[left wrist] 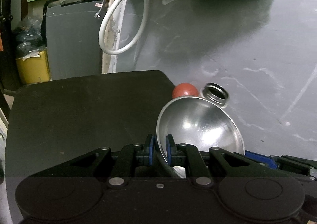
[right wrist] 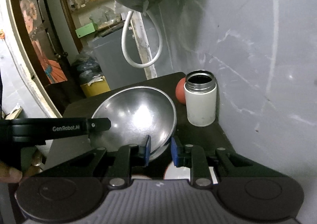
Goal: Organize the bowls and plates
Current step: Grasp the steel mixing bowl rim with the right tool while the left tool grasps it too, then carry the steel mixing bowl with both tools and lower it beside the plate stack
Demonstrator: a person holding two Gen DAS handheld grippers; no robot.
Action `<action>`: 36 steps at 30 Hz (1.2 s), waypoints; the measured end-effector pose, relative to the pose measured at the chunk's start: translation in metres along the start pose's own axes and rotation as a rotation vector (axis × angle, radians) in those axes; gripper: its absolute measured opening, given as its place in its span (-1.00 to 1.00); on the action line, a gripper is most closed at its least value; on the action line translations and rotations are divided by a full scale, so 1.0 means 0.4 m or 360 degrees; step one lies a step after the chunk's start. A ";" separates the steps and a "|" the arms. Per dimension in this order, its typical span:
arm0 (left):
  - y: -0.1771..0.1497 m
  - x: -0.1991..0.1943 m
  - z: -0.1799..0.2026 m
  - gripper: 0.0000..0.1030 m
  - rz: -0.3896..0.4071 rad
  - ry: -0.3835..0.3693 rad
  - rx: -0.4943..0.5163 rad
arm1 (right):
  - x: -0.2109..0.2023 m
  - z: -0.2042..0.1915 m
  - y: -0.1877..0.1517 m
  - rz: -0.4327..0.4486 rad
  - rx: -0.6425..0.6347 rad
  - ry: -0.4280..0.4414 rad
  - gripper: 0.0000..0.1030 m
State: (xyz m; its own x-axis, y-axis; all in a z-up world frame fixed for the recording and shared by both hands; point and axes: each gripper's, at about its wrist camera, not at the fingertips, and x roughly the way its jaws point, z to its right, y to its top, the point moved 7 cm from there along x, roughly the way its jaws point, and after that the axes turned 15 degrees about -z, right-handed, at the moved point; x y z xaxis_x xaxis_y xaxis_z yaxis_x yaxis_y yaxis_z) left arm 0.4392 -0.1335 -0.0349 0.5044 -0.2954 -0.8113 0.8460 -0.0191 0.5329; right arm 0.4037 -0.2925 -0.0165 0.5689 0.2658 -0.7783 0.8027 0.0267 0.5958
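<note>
A shiny steel bowl (left wrist: 200, 124) (right wrist: 136, 118) hangs tilted above the black table (left wrist: 79, 114). My left gripper (left wrist: 160, 148) is shut on its rim, one blue pad inside the bowl and one outside. From the right wrist camera, the left gripper (right wrist: 107, 124) reaches in from the left onto the bowl's far-left rim. My right gripper (right wrist: 160, 151) straddles the bowl's near rim with its jaws apart, and a thin dark gap shows by the outer pad. One of its blue pads (left wrist: 257, 159) peeks out at the bowl's lower right.
A white flask (right wrist: 201, 101) (left wrist: 216, 95) with an open steel mouth stands at the table's back right corner. A red ball (right wrist: 180, 91) (left wrist: 185, 90) sits behind it. A grey wall (right wrist: 257, 55) closes the right side. A white hose loop (left wrist: 122, 25) and a yellow bin (left wrist: 32, 67) lie beyond.
</note>
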 end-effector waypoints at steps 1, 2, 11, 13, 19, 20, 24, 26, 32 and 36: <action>-0.011 -0.012 0.008 -0.74 0.0001 -0.0002 0.0005 | -0.019 -0.001 -0.010 0.0005 -0.0004 0.0000 -0.52; -0.024 -0.026 0.018 -0.74 0.0004 -0.0006 0.0013 | -0.037 -0.001 -0.021 0.0009 -0.0007 -0.0002 -0.52; -0.152 -0.092 0.099 -0.74 -0.0037 -0.0031 0.0101 | -0.135 0.024 -0.150 -0.0039 0.0008 -0.0008 -0.52; -0.183 -0.096 0.113 -0.74 -0.0062 -0.0035 0.0124 | -0.146 0.031 -0.182 -0.0063 0.0020 -0.0012 -0.52; -0.268 -0.090 0.153 -0.73 -0.0151 -0.0047 0.0216 | -0.168 0.063 -0.268 -0.0133 0.0062 -0.0019 -0.52; -0.278 -0.091 0.157 -0.73 -0.0162 -0.0050 0.0226 | -0.171 0.067 -0.279 -0.0145 0.0068 -0.0018 -0.52; -0.310 -0.091 0.170 -0.73 -0.0205 -0.0060 0.0269 | -0.186 0.078 -0.324 -0.0191 0.0080 -0.0015 -0.51; -0.328 -0.087 0.176 -0.73 -0.0233 -0.0059 0.0290 | -0.191 0.081 -0.346 -0.0213 0.0087 -0.0013 -0.52; -0.378 -0.087 0.184 -0.73 -0.0305 -0.0064 0.0306 | -0.204 0.082 -0.400 -0.0288 0.0057 -0.0002 -0.52; -0.398 -0.086 0.185 -0.73 -0.0333 -0.0061 0.0305 | -0.213 0.083 -0.411 -0.0309 0.0018 0.0002 -0.52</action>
State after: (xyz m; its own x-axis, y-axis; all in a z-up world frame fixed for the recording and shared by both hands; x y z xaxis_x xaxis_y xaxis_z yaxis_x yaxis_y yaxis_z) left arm 0.2747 -0.1912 -0.0741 0.3126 -0.3017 -0.9007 0.8810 -0.2625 0.3936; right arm 0.2291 -0.3514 -0.0546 0.4030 0.2580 -0.8781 0.8992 0.0668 0.4323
